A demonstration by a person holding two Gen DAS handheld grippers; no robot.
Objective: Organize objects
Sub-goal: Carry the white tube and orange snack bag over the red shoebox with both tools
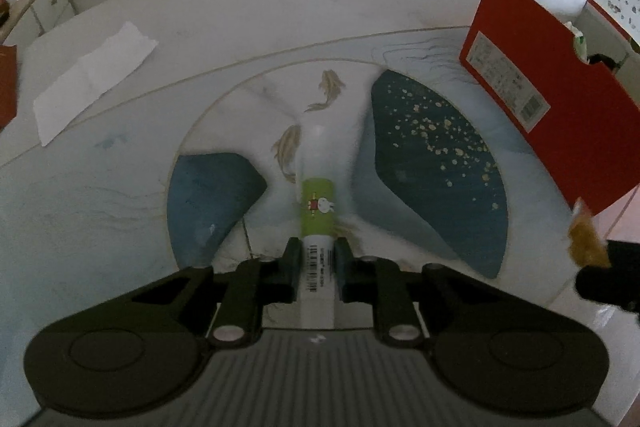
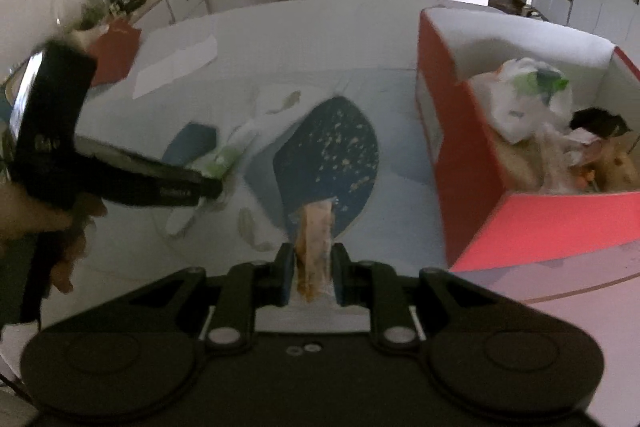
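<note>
1. While both loads hang above the table (image 1: 248,11), the red box (image 2: 472,163) at the right of the right wrist view is the goal; it already contains bags.
2. Left gripper (image 1: 317,261) is pinching a white tube (image 1: 318,187) with a green label, lower centre of its view.
3. Right gripper (image 2: 311,273) is pinching a brown snack packet (image 2: 316,243); carry it over the box wall, lower, then release, one gripper at a time.

You've got a white tube (image 1: 318,223) with a lime-green bunny label, red box (image 2: 460,155), and fish-painted blue-gold table (image 1: 432,155).
</note>
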